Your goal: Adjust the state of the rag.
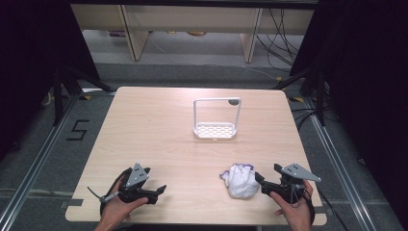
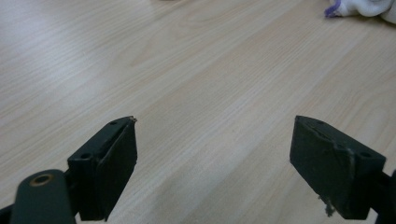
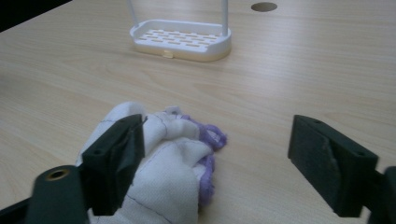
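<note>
Nothing is held yet, so the work looks to be at its very start. The right gripper (image 3: 215, 158) has its jaws spread wide, and the crumpled white cloth (image 3: 159, 172) with purple trim lies on the surface right at their mouth. In the right gripper view the cloth bulges around the left-hand jaw and reaches partway into the gap, while the other jaw stands apart from it over bare wood. Whether the near jaw actually touches the fabric cannot be told. In the high view the same cloth (image 1: 240, 180) sits just ahead of that gripper (image 1: 262, 182).

The left gripper (image 2: 215, 158) also has its jaws spread, with only bare wood between them. The cloth's purple edge shows well beyond its far jaw.

Still left, by this judgement, are the closing on the cloth, the lift and the carry.

Farther ahead of the right jaws stands a white slotted rack (image 3: 181, 41) with a tall hoop handle, a likely destination. The surface (image 1: 159, 125) between cloth and rack is open, so nothing blocks the way.
</note>
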A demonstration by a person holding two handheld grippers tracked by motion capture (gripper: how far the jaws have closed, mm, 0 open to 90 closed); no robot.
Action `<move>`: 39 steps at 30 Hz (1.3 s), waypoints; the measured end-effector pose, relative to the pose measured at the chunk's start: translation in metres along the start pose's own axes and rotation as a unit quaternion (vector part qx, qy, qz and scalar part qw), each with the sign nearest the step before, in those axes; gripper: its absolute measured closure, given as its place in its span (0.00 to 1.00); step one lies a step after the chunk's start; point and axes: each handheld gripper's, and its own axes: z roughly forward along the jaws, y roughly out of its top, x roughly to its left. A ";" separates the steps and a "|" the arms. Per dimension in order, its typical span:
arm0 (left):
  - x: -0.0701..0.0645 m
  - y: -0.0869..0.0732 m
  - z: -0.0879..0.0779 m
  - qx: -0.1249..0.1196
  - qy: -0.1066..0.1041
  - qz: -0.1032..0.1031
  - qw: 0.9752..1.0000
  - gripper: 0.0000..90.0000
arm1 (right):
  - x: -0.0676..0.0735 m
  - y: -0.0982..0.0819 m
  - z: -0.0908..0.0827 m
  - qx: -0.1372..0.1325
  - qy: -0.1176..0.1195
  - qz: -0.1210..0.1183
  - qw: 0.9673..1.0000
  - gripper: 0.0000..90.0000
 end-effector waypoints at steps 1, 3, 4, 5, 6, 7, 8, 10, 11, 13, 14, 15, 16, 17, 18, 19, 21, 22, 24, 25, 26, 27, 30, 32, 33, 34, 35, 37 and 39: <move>0.000 0.000 0.000 -0.004 0.002 -0.003 1.000 0.17 | 0.003 0.000 0.000 0.002 -0.004 0.016 1.000 0.25; 0.000 0.000 0.000 -0.005 0.003 -0.002 1.000 0.17 | 0.004 0.001 -0.001 -0.004 0.000 0.018 1.000 0.24; 0.000 0.000 0.000 -0.005 0.003 -0.002 1.000 0.17 | 0.004 0.001 -0.001 -0.004 0.000 0.018 1.000 0.24; 0.000 0.000 0.001 -0.003 0.005 -0.005 1.000 0.17 | 0.006 0.001 -0.002 0.003 0.000 0.027 1.000 0.23; 0.000 0.000 0.001 -0.003 0.005 -0.005 1.000 0.17 | 0.005 0.001 0.000 -0.004 0.003 0.020 1.000 0.21; 0.000 0.000 0.001 0.003 0.004 0.000 1.000 0.17 | 0.005 0.002 0.000 -0.003 0.006 0.018 1.000 0.19; 0.000 0.000 0.001 0.003 0.004 0.000 1.000 0.17 | 0.005 0.002 0.000 -0.003 0.006 0.018 1.000 0.19; -0.002 0.000 0.001 0.000 0.006 0.000 1.000 0.17 | 0.003 0.003 0.002 -0.011 0.019 -0.002 1.000 0.18; -0.001 0.000 0.001 0.002 0.006 0.005 1.000 0.17 | 0.004 0.004 0.002 -0.010 0.009 -0.006 1.000 0.18; -0.001 0.000 0.001 0.003 0.007 0.004 1.000 0.17 | 0.008 0.006 0.000 -0.002 0.015 0.009 1.000 0.20; -0.002 0.001 0.002 0.000 0.006 0.001 1.000 0.17 | 0.006 0.008 0.001 -0.005 0.017 -0.009 1.000 0.24; -0.001 0.001 0.001 0.007 0.008 0.009 1.000 0.17 | 0.010 0.010 0.001 0.002 0.014 -0.006 1.000 0.30; -0.002 0.001 0.002 0.002 0.004 0.004 1.000 0.17 | 0.010 0.013 0.003 0.001 0.020 -0.023 1.000 0.31; -0.002 0.001 0.001 0.005 0.003 0.008 1.000 0.17 | 0.015 0.016 0.003 0.016 0.016 -0.027 0.999 0.34; -0.002 0.001 0.001 0.003 0.003 0.006 1.000 0.17 | 0.015 0.017 0.006 0.007 0.022 -0.043 0.999 0.37; -0.002 0.001 0.001 0.004 0.003 0.007 1.000 0.17 | 0.023 0.023 0.008 0.017 0.032 -0.065 0.997 0.40; -0.002 0.002 0.001 0.007 0.004 0.006 1.000 0.17 | 0.029 0.027 0.012 0.029 0.042 -0.081 0.995 0.44; -0.002 0.002 0.001 0.007 0.004 0.006 1.000 0.17 | 0.029 0.027 0.012 0.029 0.042 -0.081 0.995 0.44; -0.003 0.002 0.002 0.007 0.009 0.004 1.000 0.17 | 0.041 0.032 0.020 0.047 0.056 -0.094 0.993 0.49; -0.003 0.002 0.002 0.007 0.012 0.005 1.000 0.17 | 0.044 0.033 0.023 0.047 0.058 -0.100 0.992 0.50; -0.003 0.002 0.002 0.007 0.012 0.005 1.000 0.17 | 0.044 0.033 0.023 0.047 0.058 -0.100 0.992 0.50; -0.003 0.002 0.002 0.005 0.008 0.004 1.000 0.17 | 0.053 0.037 0.032 0.062 0.068 -0.102 0.990 0.52; -0.002 0.003 0.003 0.007 0.008 0.008 1.000 0.17 | 0.057 0.040 0.041 0.074 0.068 -0.117 0.988 0.55; -0.002 0.004 0.002 0.008 0.010 0.008 1.000 0.17 | 0.058 0.039 0.052 0.093 0.063 -0.128 0.985 0.57; -0.003 0.004 0.003 0.004 0.007 0.001 1.000 0.17 | 0.057 0.036 0.055 0.096 0.065 -0.120 0.986 0.58; -0.003 0.004 0.003 0.004 0.007 0.001 1.000 0.17 | 0.057 0.036 0.055 0.096 0.065 -0.120 0.986 0.58; -0.002 0.005 0.004 0.006 0.006 0.008 1.000 0.17 | 0.054 0.033 0.059 0.112 0.069 -0.110 0.985 0.64; -0.001 0.005 0.006 0.011 0.003 0.012 1.000 0.17 | 0.049 0.030 0.064 0.119 0.082 -0.110 0.983 0.77; -0.003 0.006 0.007 0.009 0.007 0.010 1.000 0.17 | 0.048 0.030 0.064 0.109 0.095 -0.107 0.984 0.87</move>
